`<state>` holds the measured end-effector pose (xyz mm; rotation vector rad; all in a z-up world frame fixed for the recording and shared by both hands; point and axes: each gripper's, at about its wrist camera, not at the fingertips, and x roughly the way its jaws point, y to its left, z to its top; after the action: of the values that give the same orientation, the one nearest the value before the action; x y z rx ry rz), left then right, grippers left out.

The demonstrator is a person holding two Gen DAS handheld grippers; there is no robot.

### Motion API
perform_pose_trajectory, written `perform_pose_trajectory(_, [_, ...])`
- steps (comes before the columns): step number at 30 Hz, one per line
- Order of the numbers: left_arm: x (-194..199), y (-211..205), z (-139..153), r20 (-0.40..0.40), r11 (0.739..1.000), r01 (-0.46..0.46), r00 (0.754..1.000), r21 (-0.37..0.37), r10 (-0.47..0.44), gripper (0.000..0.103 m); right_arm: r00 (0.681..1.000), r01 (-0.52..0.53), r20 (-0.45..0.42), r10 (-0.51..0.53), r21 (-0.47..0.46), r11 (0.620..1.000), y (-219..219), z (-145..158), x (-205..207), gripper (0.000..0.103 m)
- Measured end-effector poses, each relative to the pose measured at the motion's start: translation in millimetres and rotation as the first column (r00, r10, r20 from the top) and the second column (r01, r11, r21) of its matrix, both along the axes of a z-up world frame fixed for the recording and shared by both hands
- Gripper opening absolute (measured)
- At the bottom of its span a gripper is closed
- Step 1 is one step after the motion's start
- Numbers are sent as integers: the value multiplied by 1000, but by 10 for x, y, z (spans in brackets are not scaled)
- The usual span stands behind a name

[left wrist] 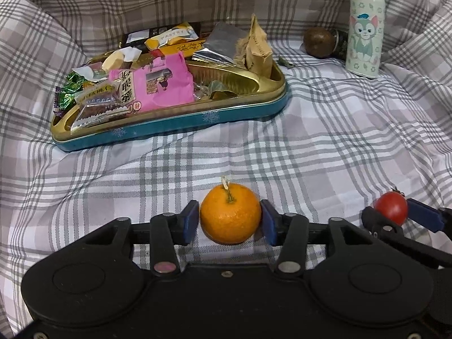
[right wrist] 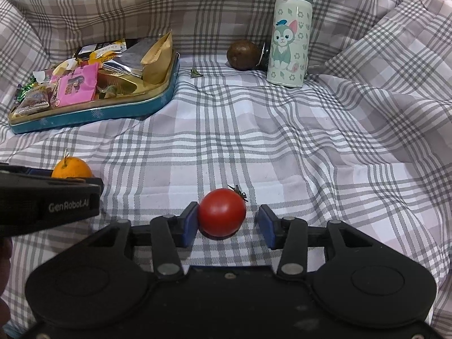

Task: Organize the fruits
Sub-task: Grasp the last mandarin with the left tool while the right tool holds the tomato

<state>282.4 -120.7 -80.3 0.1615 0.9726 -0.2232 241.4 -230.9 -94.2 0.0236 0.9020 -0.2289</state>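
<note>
Left gripper (left wrist: 230, 220): your jaws parted, straddling orange (left wrist: 230, 216), pads just off peel. Right gripper (right wrist: 227, 223): your jaws released; tomato (right wrist: 221, 212) between them, touching one pad, gap at other. Both fruits rest on checked bedsheet (right wrist: 282, 155).

Handling: orange firm, light; grip across widest part. Tomato soft, smooth, rolls; squeeze gently at sides.

Sheet wrinkled, yielding. Snack tin (left wrist: 169, 130) at 11 o'clock, bottle (left wrist: 364, 28) at 1 o'clock.

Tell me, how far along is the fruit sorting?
Nothing looks sorted yet. The orange sits on the checked cloth between the left gripper fingers; the tomato sits likewise in the right gripper, with a gap on one side. A brown fruit waits by the bottle. The tin holds only snacks.
</note>
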Motion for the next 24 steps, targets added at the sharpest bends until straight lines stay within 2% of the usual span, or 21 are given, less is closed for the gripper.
perform_pose_trajectory(7, [44,41,-38,4,999,-38,999,-3,38,69,1000,16,5,-16,-5,1000,-19,-14,8,57])
perform_pose_trajectory(17, [23,58,-63,25,999,-42,999,-16,43,71,998,54,15,-54,21,998,-70,-38,-7,66])
perform_pose_trajectory(19, [19,61,-64,27,999,-40,999,-18,40,71,998,66,3,-66,28,997,-93,-42,16,74])
perform_pose_trajectory(23, [36,77,-62,21,999,-36,999,-25,37,72,993,116,-40,-114,43,992,-187,-72,82,98])
perform_pose_trajectory(24, [42,78,-59,19,999,-36,999,-26,37,72,991,122,-54,-119,62,991,-231,-79,106,100])
